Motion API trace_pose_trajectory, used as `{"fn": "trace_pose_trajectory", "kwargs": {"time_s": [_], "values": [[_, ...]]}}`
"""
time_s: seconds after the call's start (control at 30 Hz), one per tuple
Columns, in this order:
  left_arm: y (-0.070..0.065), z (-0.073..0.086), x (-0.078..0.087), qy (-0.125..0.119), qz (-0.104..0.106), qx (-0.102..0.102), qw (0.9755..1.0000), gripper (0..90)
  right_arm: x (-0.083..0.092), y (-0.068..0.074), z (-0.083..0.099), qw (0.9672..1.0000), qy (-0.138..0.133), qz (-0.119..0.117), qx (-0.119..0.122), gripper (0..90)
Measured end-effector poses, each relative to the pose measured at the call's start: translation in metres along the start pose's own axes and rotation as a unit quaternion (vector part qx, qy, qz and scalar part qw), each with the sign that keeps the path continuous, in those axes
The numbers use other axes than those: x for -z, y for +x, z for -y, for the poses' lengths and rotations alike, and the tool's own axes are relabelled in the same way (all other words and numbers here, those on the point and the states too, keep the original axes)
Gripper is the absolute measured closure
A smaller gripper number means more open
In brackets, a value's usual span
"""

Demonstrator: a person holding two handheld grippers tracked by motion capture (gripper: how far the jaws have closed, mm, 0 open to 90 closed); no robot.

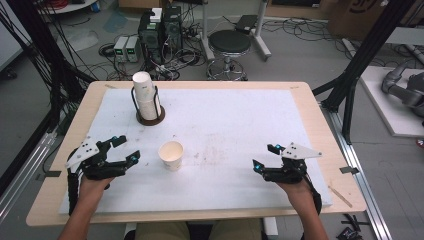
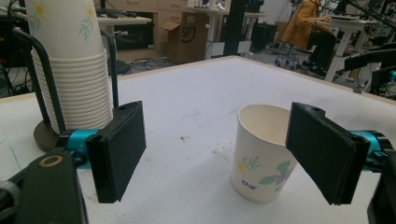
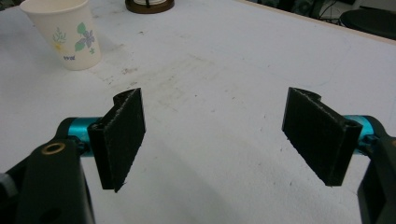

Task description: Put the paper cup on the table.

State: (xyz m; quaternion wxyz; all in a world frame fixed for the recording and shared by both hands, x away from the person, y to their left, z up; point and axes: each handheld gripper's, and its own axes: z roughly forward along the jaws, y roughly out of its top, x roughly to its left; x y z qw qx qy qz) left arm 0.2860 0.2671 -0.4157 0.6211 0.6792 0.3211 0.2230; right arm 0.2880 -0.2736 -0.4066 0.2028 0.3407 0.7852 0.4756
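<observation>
A single paper cup (image 1: 171,155) with a flower print stands upright on the white mat, left of centre. A stack of paper cups (image 1: 145,96) sits upside down in a black wire holder at the back left. My left gripper (image 1: 126,149) is open, a short way left of the single cup (image 2: 261,158), nothing between its jaws. The cup stack (image 2: 77,60) rises to the left in the left gripper view. My right gripper (image 1: 265,156) is open above the mat at the right, well clear of the cup (image 3: 65,32).
The white mat (image 1: 225,120) covers most of the wooden table (image 1: 310,100). The holder's brown round base (image 1: 150,119) rests on the mat. Beyond the table stand a stool (image 1: 229,45) and computer boxes with cables on the floor.
</observation>
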Motion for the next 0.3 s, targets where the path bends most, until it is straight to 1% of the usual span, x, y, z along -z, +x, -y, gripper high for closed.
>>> {"fn": "trace_pose_trajectory", "kwargs": {"time_s": [0.3], "values": [[0.0014, 0.0008, 0.0001, 0.000, -0.006, 0.000, 1.0000, 20.2, 0.0009, -0.0007, 0.0004, 1.0000, -0.001, 0.000, -0.004, 21.8]]}}
